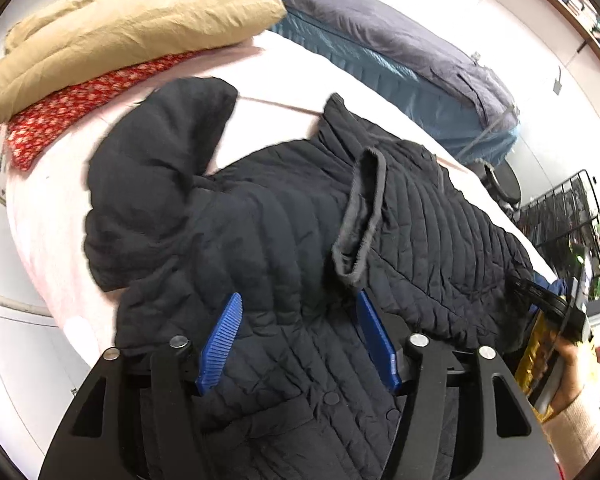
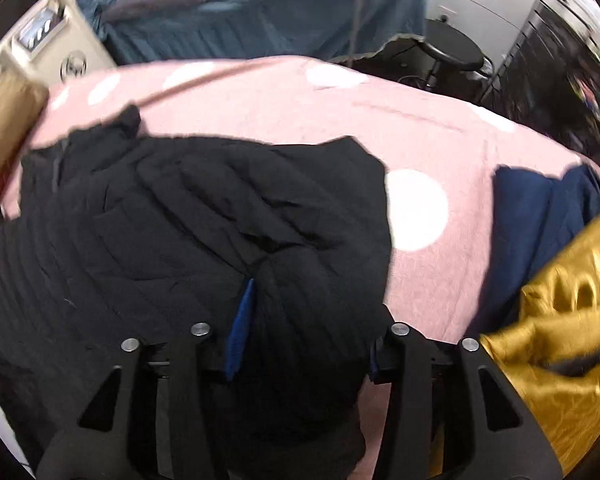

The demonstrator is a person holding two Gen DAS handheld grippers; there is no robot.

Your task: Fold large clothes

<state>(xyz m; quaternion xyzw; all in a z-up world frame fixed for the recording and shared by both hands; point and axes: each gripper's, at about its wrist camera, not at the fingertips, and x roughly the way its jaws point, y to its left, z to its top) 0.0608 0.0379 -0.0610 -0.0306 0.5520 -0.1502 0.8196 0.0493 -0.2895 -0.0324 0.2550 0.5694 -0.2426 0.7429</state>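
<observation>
tan quilt [image 1: 132, 28], gold fabric [image 2: 560, 320] (shiny), stool [image 2: 454, 54]

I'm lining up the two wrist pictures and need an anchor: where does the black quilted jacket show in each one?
Left wrist view: the black quilted jacket fills the middle, sleeve flopped at upper left, running under the left gripper.
Right wrist view: the jacket covers the left and centre, bunched between the right gripper fingers.
Shared landmark: the pink bedspread it lies on.

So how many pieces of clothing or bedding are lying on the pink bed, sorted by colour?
Black: 1, quilted jacket
Tan: 1, puffy quilt
Red patterned: 1, folded cloth
Navy: 1, garment
Gold: 1, shiny jacket
Total: 5
</observation>
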